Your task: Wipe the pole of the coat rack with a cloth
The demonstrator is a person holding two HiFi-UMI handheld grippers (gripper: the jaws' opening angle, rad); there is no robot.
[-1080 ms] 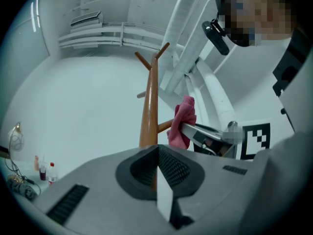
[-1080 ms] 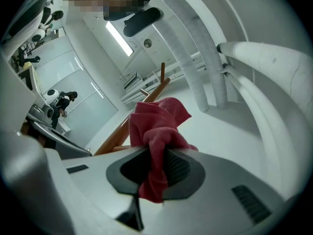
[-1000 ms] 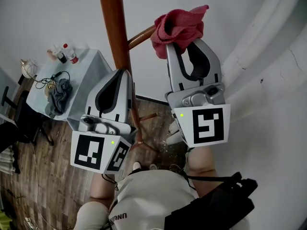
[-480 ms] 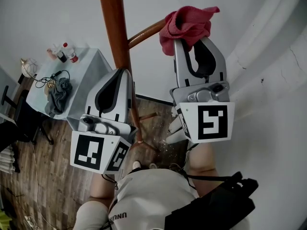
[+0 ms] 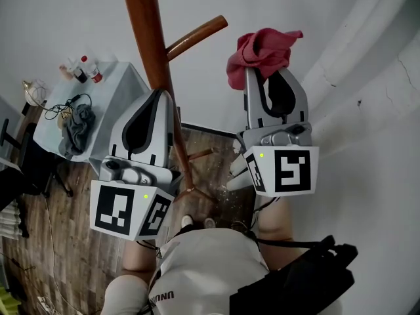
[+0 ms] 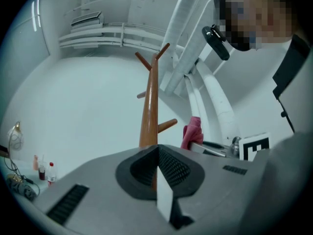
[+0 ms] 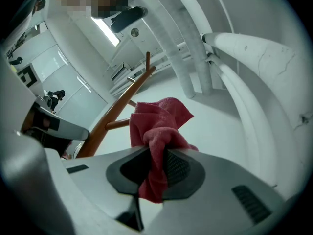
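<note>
The red cloth has slid rightward off the peg it touched a second ago and now sits upper right of centre, clear of peg and pole, bunched in the clenched jaws of the right hand-held gripper. The left hand-held gripper stays closed on nothing, its tip just beside the pole at mid-frame. With no contact, wiping is paused; the cloth likely needs to swing back left onto the pole.
</note>
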